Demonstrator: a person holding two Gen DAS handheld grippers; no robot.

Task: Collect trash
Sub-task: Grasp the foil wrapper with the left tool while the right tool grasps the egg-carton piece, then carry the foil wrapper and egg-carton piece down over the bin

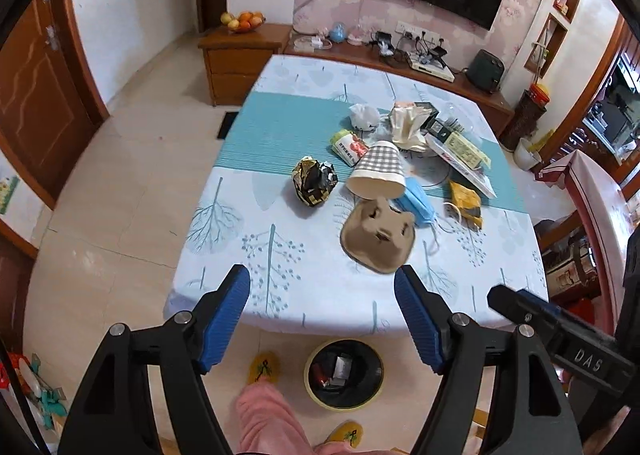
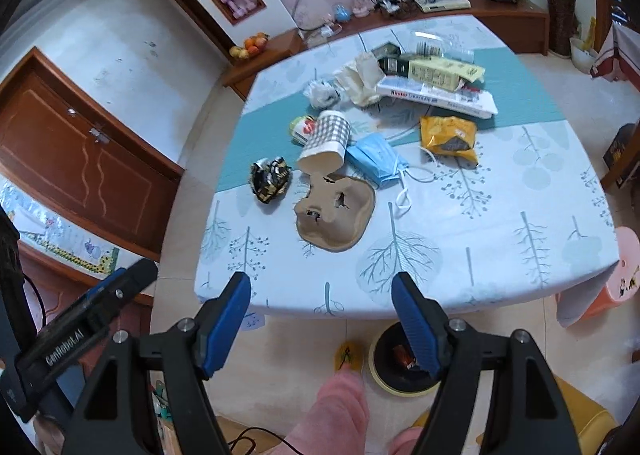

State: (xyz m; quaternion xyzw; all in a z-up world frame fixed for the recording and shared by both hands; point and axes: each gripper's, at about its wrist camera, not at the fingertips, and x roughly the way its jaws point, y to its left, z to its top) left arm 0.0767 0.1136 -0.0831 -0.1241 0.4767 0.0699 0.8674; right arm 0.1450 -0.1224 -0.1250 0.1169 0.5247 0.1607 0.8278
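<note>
Left gripper and right gripper held above the tabletop edge, jaws spread wide, nothing gripped, bin seen on the floor below, trash scattered beyond: cardboard tray, paper cup, blue mask, crumpled wrapper.

Each claw had black triangular arms, silver screws and ribbed blue pads; the right claw matched. The person wore fluffy pink trousers and yellow slippers.
</note>
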